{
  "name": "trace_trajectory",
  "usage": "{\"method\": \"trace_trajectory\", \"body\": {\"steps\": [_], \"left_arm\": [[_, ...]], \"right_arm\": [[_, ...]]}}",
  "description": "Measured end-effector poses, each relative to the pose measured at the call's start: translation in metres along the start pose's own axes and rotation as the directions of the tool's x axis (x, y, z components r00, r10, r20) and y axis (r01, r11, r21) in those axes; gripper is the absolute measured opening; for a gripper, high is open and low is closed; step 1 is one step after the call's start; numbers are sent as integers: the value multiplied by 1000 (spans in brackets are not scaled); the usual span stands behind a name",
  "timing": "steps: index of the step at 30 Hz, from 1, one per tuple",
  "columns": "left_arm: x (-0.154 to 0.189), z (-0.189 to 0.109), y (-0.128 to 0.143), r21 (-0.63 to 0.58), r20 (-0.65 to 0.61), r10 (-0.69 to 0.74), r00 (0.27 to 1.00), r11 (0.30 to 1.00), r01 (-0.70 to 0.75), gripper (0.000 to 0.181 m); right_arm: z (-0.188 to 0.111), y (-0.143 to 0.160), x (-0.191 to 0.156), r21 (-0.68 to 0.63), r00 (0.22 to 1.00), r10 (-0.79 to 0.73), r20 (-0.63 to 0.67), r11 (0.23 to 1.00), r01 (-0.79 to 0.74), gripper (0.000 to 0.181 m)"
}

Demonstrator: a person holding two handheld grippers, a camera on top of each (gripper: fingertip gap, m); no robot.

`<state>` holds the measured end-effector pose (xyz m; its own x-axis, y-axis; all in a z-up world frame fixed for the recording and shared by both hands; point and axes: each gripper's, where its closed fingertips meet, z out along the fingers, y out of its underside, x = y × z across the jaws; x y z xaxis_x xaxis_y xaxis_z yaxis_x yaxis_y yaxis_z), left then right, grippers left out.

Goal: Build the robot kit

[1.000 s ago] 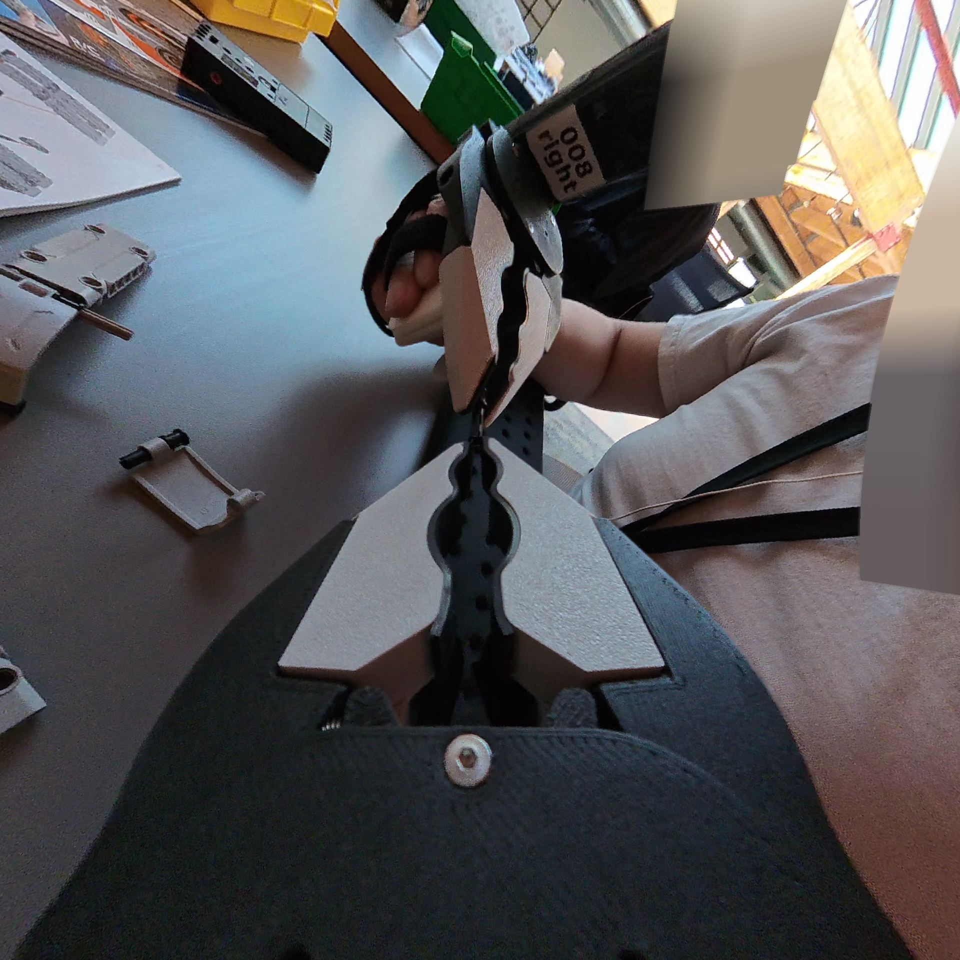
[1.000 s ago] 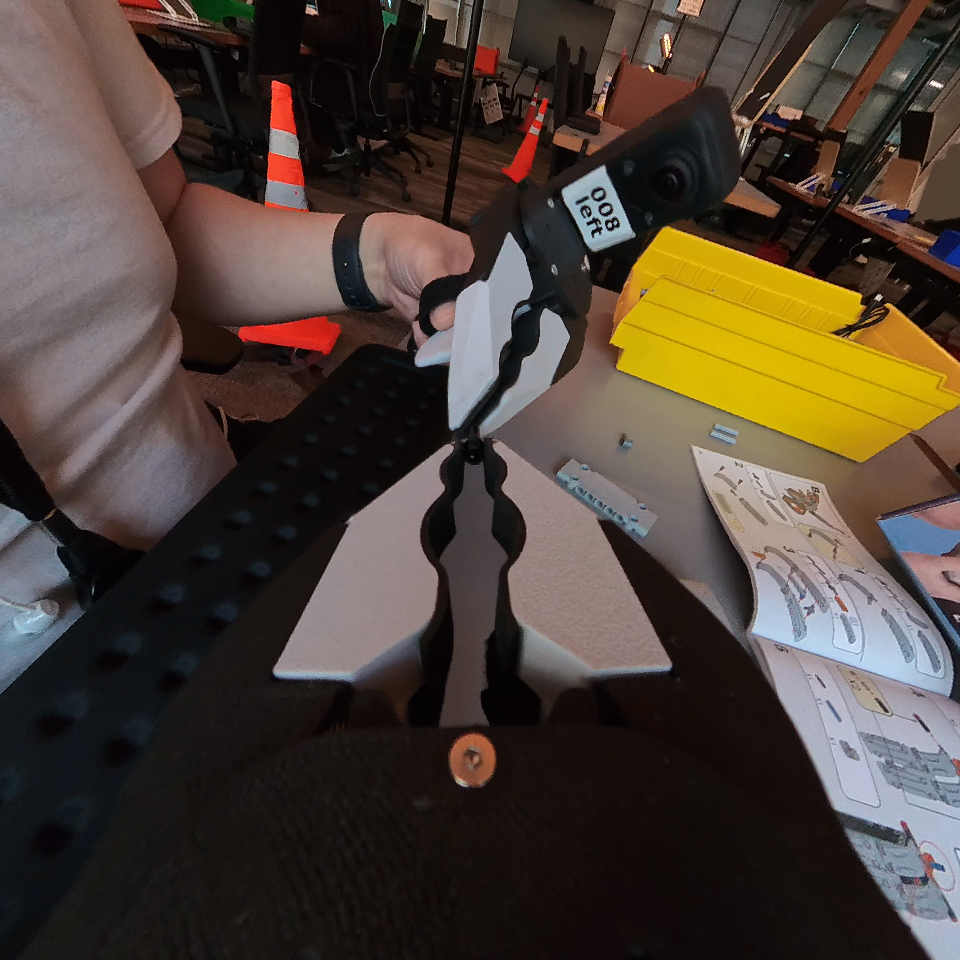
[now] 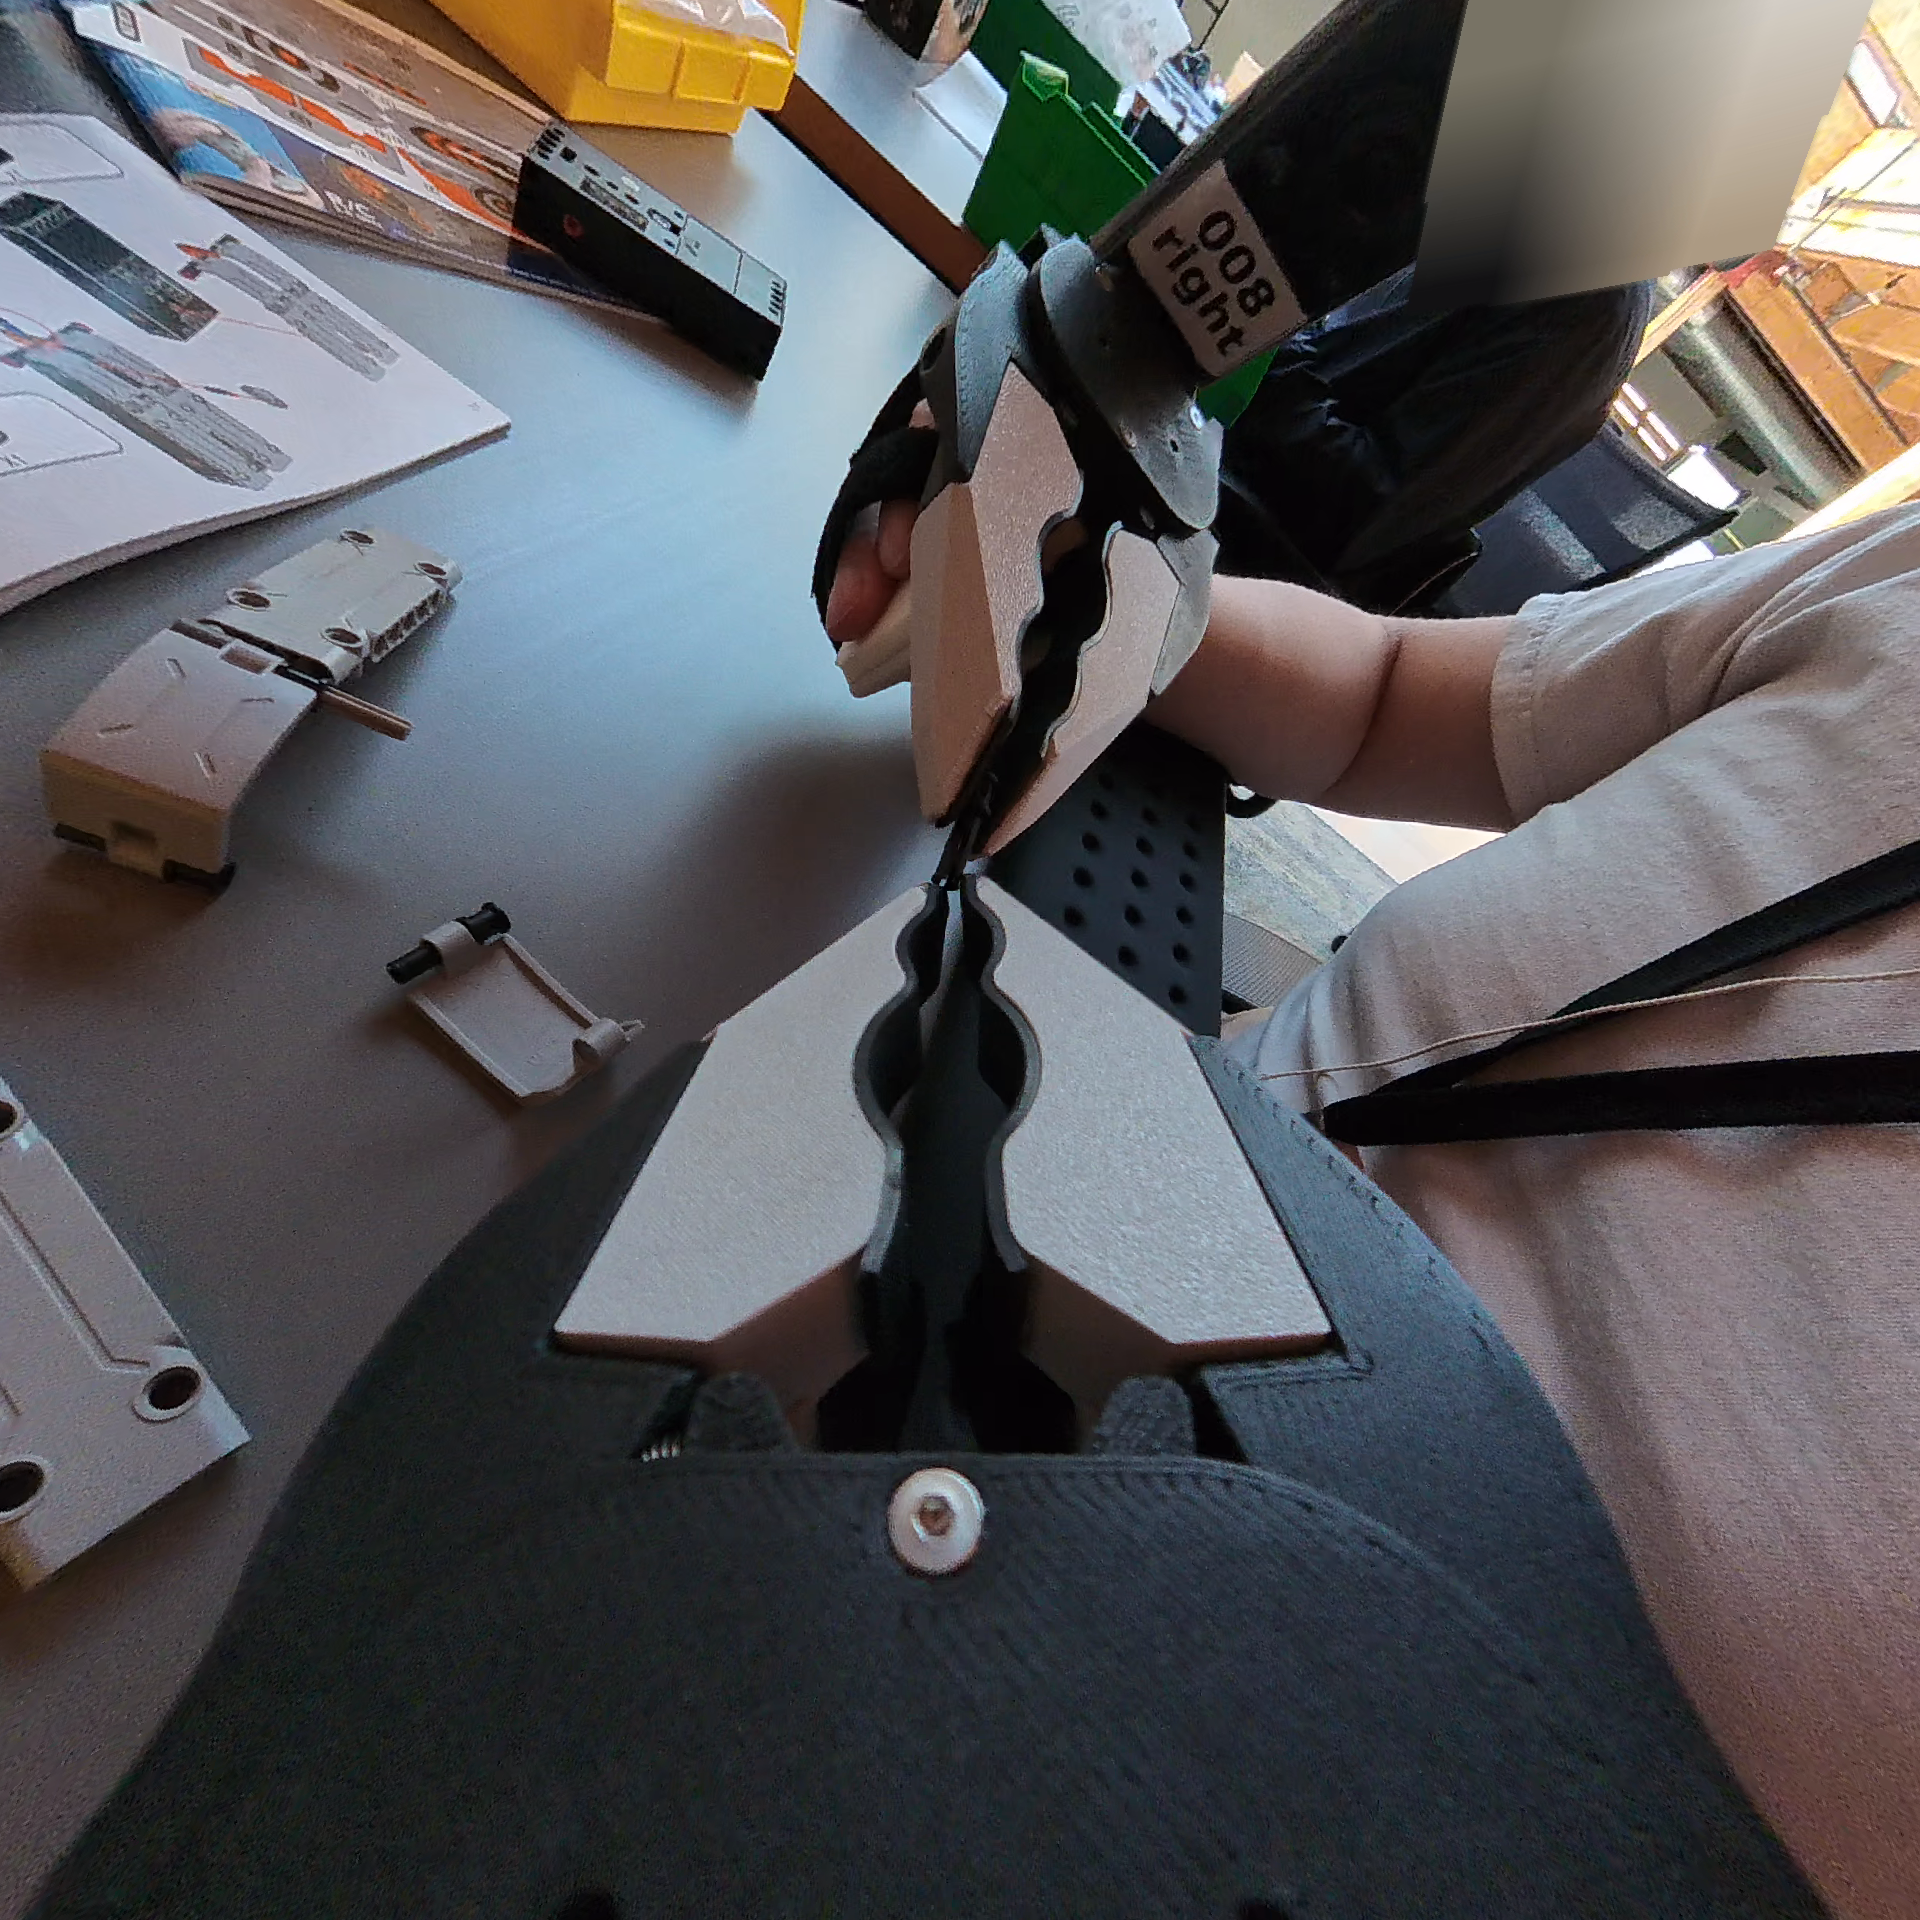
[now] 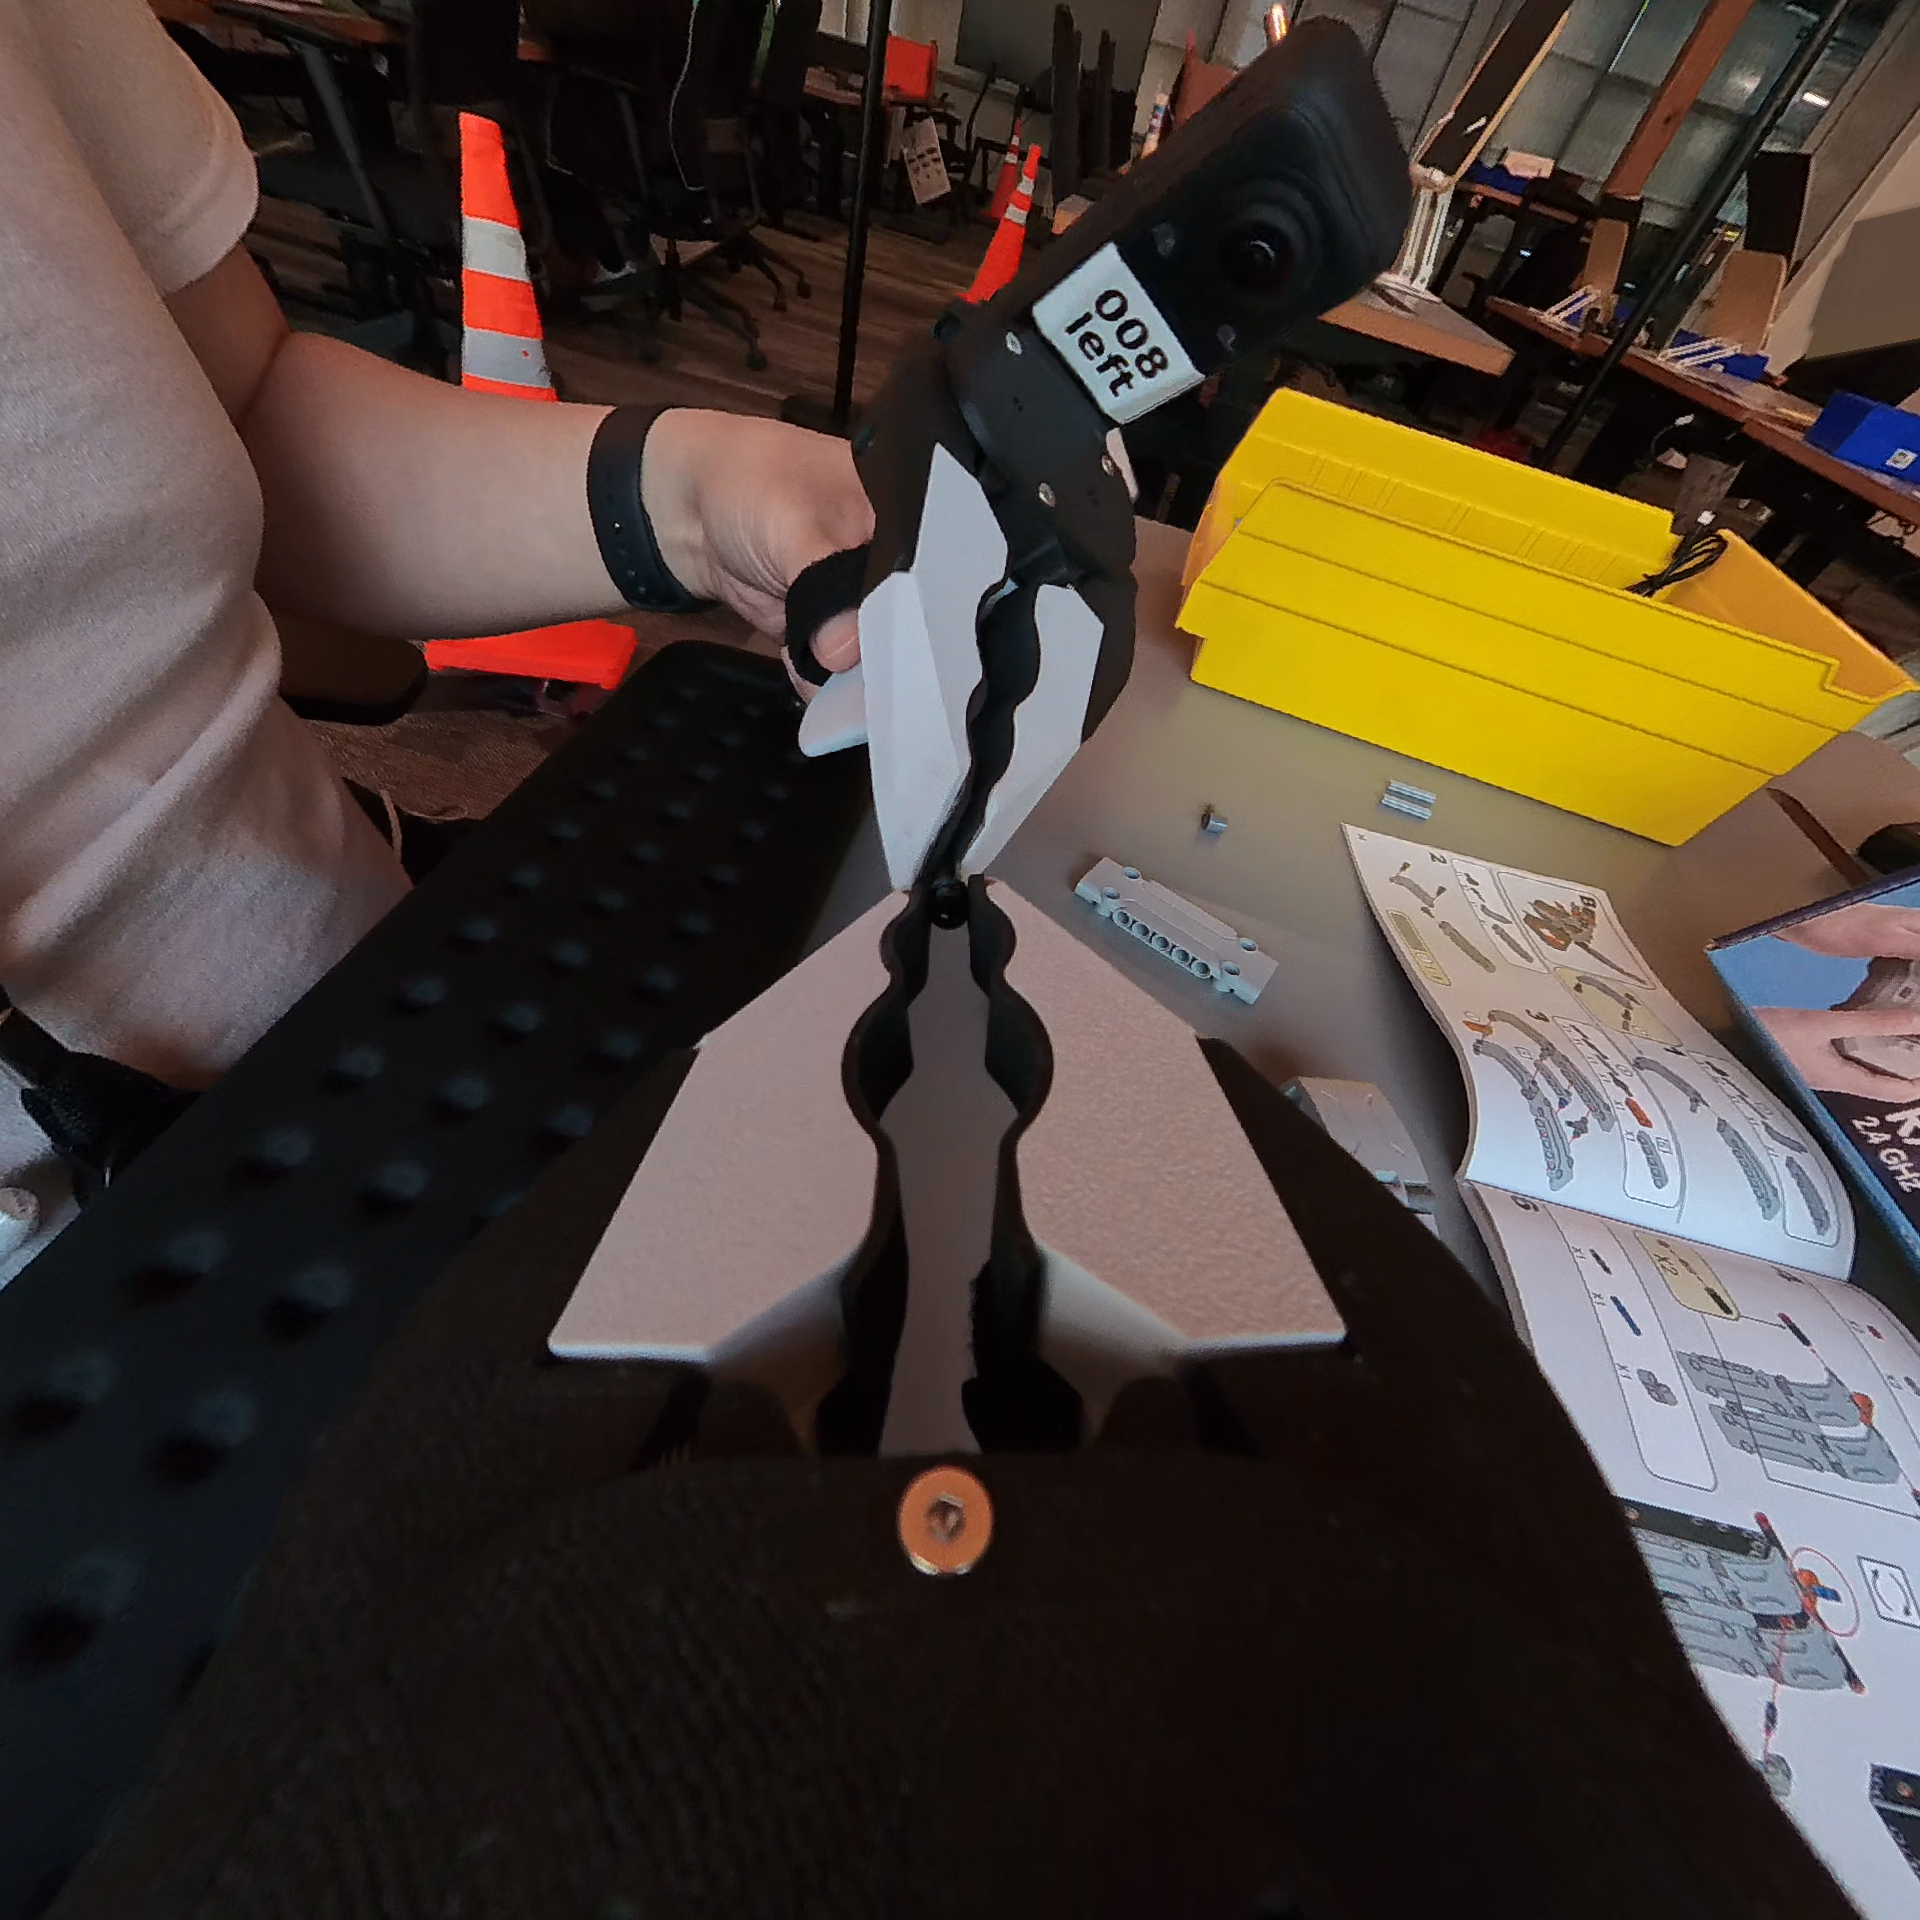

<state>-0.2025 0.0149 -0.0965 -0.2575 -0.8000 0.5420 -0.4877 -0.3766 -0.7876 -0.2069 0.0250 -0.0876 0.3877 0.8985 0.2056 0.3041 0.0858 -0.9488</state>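
Above the grey table (image 3: 644,582), both grippers are held tip to tip, and a small black pin (image 4: 945,902) is pinched right where they meet. The left gripper (image 3: 951,891) is closed down to a sliver at its tips, with one end of the pin clamped there; the wavy gap further back is seen open, but that's just the finger shape. The right gripper (image 4: 943,896) is likewise squeezed nearly together on the other end of the pin, whose round head is seen poking out between its tips. Both are lifted clear of the table, close to the person's torso.

Off to the side of the left gripper, a grey hinged flap piece (image 3: 509,987) with a black peg is lying flat, and a larger grey block assembly (image 3: 239,686) with a tan axle sticking out sits beyond it. An open instruction booklet (image 3: 177,343) and a black box (image 3: 649,255) are further back, by a yellow bin (image 3: 665,52). Beside the right gripper, a light grey beam (image 4: 1174,930) is on the table, near the booklet.

Compared with a second ago, not much is changed: the same tip-to-tip hold on the pin is kept, and the right gripper's fingers are seen spread a touch wider further back.
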Motion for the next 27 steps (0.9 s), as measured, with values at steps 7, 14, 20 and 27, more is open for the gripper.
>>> {"method": "trace_trajectory", "body": {"steps": [7, 14, 20, 27], "left_arm": [[1, 0, -3, 25, -14, -5, 1000, 1000, 6, 2], [3, 0, -6, 44, -22, 7, 1000, 999, -6, 4], [5, 0, -5, 35, -50, -32, 998, 999, 33, 3], [5, -2, -5, 34, -42, -26, 999, 999, 28, 3]], "right_arm": [[-1, -3, 1, 18, 1000, 18, 5, 1000, -19, 6], [-1, -4, -1, 38, 999, 48, 26, 998, -49, 6], [0, -5, -4, 57, 998, 39, 45, 998, -41, 15], [-1, -6, -1, 60, 999, 46, 27, 997, -48, 7]]}}
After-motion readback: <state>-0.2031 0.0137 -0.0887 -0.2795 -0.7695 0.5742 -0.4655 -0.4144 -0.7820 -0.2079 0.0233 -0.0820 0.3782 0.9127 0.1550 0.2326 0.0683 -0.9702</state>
